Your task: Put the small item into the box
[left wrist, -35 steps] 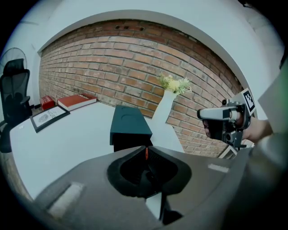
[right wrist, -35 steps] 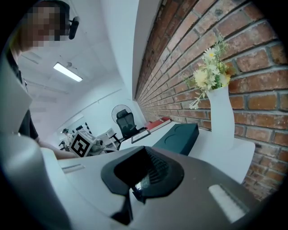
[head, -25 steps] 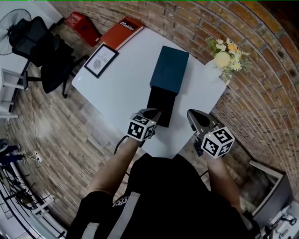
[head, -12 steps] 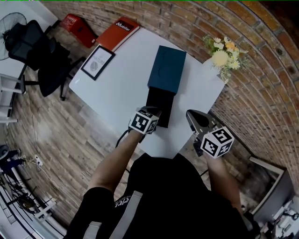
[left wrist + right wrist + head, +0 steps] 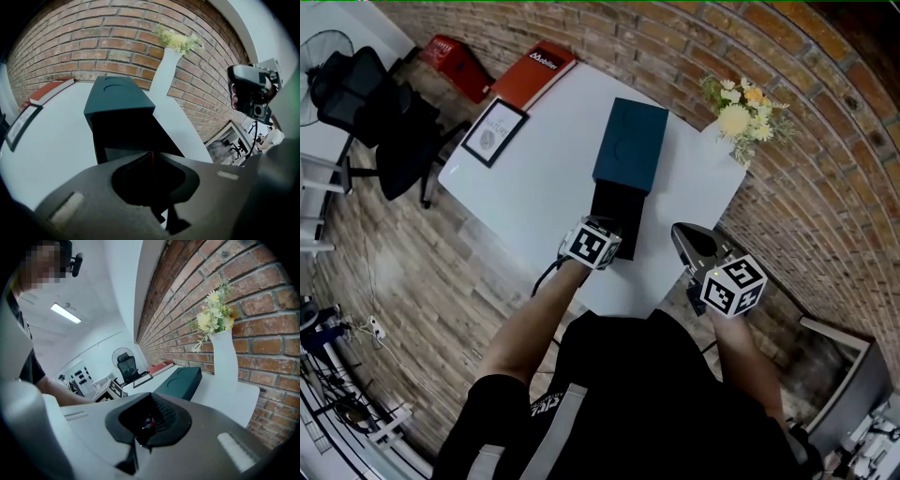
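Note:
On the white table (image 5: 544,187) lies a box, with a teal lid (image 5: 630,142) slid back and a black open tray (image 5: 617,211) sticking out toward me. My left gripper (image 5: 606,229) hovers at the tray's near end. In the left gripper view the jaws (image 5: 151,157) are closed together with a thin red sliver, the small item (image 5: 151,160), pinched at the tips. The dark mouth of the box (image 5: 123,133) is just ahead. My right gripper (image 5: 682,232) hangs off the table's near right corner with its jaws together (image 5: 152,396); a small red glint shows in their hollow.
A white vase of flowers (image 5: 734,117) stands at the far right corner by the brick wall. A framed picture (image 5: 494,132) and a red book (image 5: 534,69) lie at the far left. A black chair (image 5: 375,108) stands on the floor at left.
My left gripper has moved forward and right, from beside the tray's near left corner to over its near end. The right gripper has stayed nearly still.

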Available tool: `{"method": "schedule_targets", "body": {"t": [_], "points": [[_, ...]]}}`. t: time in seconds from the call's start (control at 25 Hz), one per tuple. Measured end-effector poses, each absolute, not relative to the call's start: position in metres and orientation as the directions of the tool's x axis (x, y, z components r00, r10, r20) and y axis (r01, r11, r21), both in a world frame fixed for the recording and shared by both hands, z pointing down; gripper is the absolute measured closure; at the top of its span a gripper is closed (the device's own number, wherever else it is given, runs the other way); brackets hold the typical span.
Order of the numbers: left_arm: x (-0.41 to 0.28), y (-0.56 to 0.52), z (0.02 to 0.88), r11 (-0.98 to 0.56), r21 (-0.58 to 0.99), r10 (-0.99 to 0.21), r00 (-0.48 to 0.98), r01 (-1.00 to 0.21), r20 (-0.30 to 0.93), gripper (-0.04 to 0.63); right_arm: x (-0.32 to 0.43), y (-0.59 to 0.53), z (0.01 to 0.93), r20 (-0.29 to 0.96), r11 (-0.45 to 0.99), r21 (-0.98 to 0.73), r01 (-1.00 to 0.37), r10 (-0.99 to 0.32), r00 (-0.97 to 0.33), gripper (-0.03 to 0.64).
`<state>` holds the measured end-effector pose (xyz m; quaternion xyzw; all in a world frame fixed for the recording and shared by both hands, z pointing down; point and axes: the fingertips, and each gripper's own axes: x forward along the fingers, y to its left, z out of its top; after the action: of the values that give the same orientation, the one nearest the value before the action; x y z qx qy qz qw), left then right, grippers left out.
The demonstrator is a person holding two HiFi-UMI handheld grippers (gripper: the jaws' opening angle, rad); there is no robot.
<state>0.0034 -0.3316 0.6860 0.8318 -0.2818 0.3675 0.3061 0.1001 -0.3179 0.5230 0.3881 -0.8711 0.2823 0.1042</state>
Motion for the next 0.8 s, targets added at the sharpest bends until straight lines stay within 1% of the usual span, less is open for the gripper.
{"method": "schedule_targets", "body": {"t": [0.16,0.28,0.44,0.64,0.8], "points": [[0.001,-0.336,0.690,-0.652,0.271,-0.266,0.548,-0.708,0.793,0.563,0.100,-0.320,0.523,0.395,0.546,-0.417,-0.727,-0.611,-0.686,0.615],[-0.001,-0.341,0.687,-0.654,0.239,-0.287,0.528,-0.717,0.800,0.528,0.101,-0.322,0.524,0.389,0.549,-0.424,-0.720,-0.608,-0.692,0.615],[-0.008,-0.342,0.694,-0.678,0.166,-0.310,0.484,-0.716,0.818,0.513,0.105,-0.323,0.525,0.390,0.542,-0.430,-0.722,-0.610,-0.690,0.615],[-0.005,-0.342,0.694,-0.685,0.123,-0.331,0.457,-0.718,0.826,0.456,0.114,-0.325,0.527,0.387,0.535,-0.429,-0.728,-0.620,-0.683,0.615],[-0.006,-0.343,0.695,-0.683,0.111,-0.337,0.447,-0.722,0.829,0.453,0.119,-0.325,0.528,0.383,0.536,-0.428,-0.728,-0.622,-0.683,0.615]]}}
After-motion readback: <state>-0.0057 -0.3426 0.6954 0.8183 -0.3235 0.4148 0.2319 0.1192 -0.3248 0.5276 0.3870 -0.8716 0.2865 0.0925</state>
